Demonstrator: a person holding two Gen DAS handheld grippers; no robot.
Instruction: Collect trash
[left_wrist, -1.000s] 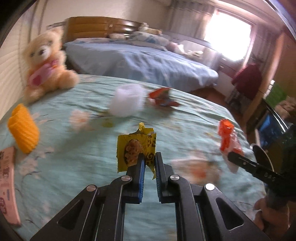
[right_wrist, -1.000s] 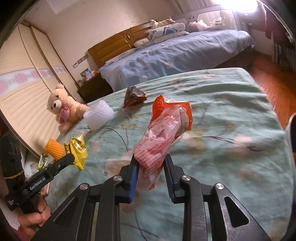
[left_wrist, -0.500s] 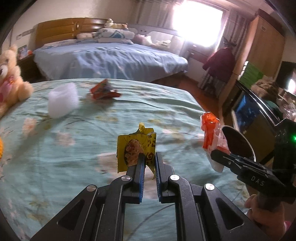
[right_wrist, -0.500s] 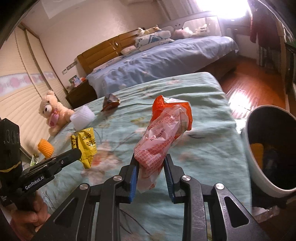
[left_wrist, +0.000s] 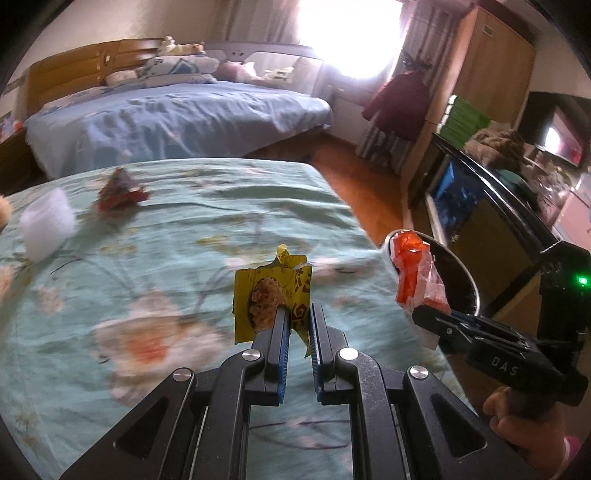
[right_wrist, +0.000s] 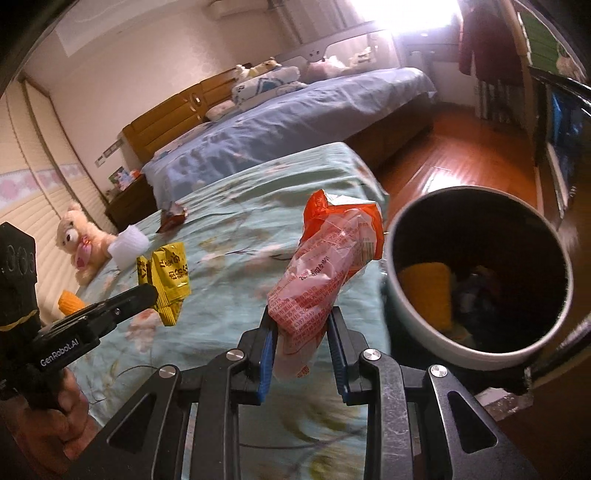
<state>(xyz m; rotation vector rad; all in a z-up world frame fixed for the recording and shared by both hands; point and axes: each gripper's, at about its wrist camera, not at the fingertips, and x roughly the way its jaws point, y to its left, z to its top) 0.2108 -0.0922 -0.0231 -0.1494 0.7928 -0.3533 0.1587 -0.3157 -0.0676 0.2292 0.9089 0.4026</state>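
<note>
My left gripper (left_wrist: 296, 314) is shut on a yellow snack wrapper (left_wrist: 271, 295), held above the teal floral bedspread (left_wrist: 166, 266); the wrapper also shows in the right wrist view (right_wrist: 168, 280). My right gripper (right_wrist: 301, 321) is shut on an orange and clear plastic wrapper (right_wrist: 332, 254), just left of the round trash bin (right_wrist: 413, 314). The bin's dark inside holds an orange item (right_wrist: 428, 291) and other trash. In the left wrist view the orange wrapper (left_wrist: 413, 273) sits in front of the bin's rim (left_wrist: 469, 284).
A red-brown wrapper (left_wrist: 120, 190) and a white foam roll (left_wrist: 46, 227) lie on the bedspread. A teddy bear (right_wrist: 79, 240) and an orange sponge-like item (right_wrist: 70, 301) are at its far side. A blue bed (left_wrist: 166, 118), wooden floor (right_wrist: 461, 151) and a TV cabinet (left_wrist: 480, 221) surround it.
Both grippers have swung right toward the foot of the bed with their wrappers. The trash bin has come into view and now stands close beside the right gripper.
</note>
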